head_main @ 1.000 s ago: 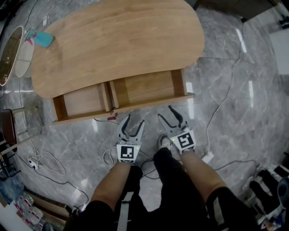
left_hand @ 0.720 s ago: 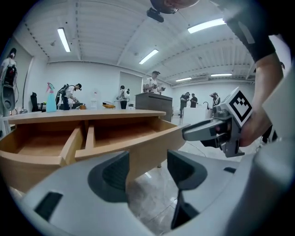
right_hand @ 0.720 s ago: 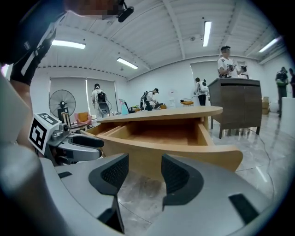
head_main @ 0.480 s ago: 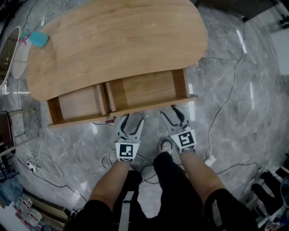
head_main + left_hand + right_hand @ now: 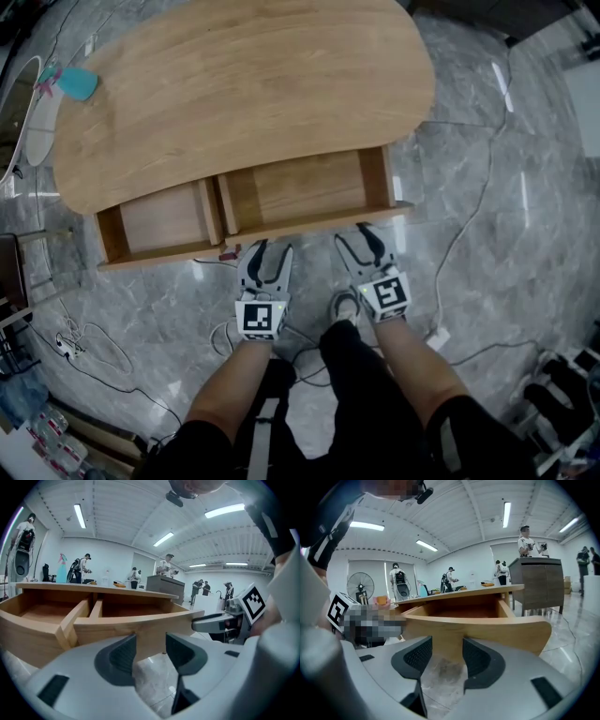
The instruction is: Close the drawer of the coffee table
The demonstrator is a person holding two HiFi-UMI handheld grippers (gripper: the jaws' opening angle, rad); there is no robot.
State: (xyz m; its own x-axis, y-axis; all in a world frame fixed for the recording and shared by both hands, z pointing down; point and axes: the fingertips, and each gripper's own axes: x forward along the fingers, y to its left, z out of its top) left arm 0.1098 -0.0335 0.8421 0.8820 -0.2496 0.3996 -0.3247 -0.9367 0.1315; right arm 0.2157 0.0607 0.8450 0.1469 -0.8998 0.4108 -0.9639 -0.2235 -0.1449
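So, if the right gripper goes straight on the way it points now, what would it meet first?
Probably the curved light-wood front of the open drawer, just ahead; how far is unclear.

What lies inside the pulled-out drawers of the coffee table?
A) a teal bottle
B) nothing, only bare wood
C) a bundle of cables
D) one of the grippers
B: in the head view the wider drawer and the narrower drawer both show only their bare wooden bottoms.
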